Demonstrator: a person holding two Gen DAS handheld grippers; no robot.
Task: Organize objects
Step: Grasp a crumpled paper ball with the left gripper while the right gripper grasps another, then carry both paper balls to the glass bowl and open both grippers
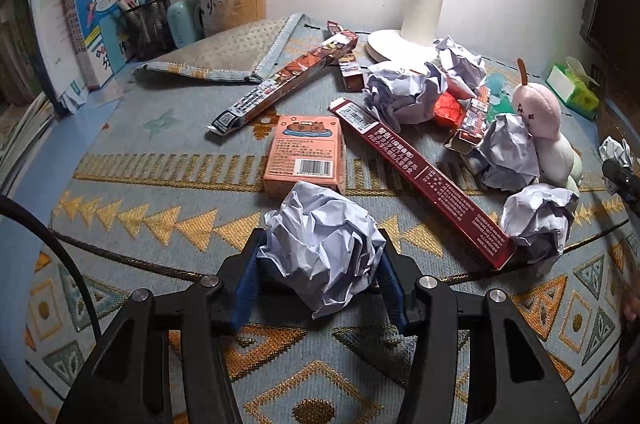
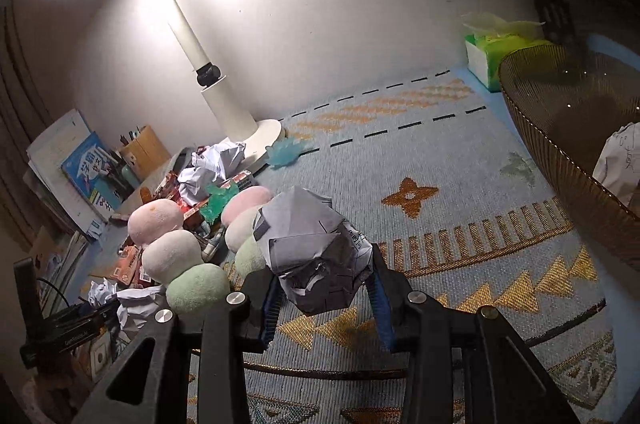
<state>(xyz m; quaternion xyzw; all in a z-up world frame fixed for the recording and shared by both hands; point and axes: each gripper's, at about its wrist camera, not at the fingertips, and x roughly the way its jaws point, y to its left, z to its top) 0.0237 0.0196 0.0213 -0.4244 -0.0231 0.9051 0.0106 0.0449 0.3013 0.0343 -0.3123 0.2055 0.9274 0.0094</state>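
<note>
While clamped on a crumpled paper ball point(image 1: 320, 248) above the patterned mat point(image 1: 160, 224), left gripper point(image 1: 318, 276), pink box point(image 1: 306, 152) at 12 o'clock; right gripper point(image 2: 324, 288) likewise pinching a printed paper wad point(image 2: 312, 248), mesh basket point(image 2: 560, 160) at 2 o'clock.

The woven cloth mat point(image 1: 132, 192) looks rough and matt, with gold thread in its pattern, while the crumpled paper ball point(image 1: 320, 248) is creased and dull between matt black plastic arms with ribbed blue pads point(image 1: 246, 284) and shiny metal screws. The orange box point(image 1: 306, 154) and long red carton point(image 1: 424, 176) are smooth printed cardboard with a slight sheen. The plush dumplings point(image 2: 172, 252) look soft and fuzzy, the lamp point(image 2: 224, 96) smooth white plastic, and the basket point(image 2: 560, 164) fine brown mesh.
</note>
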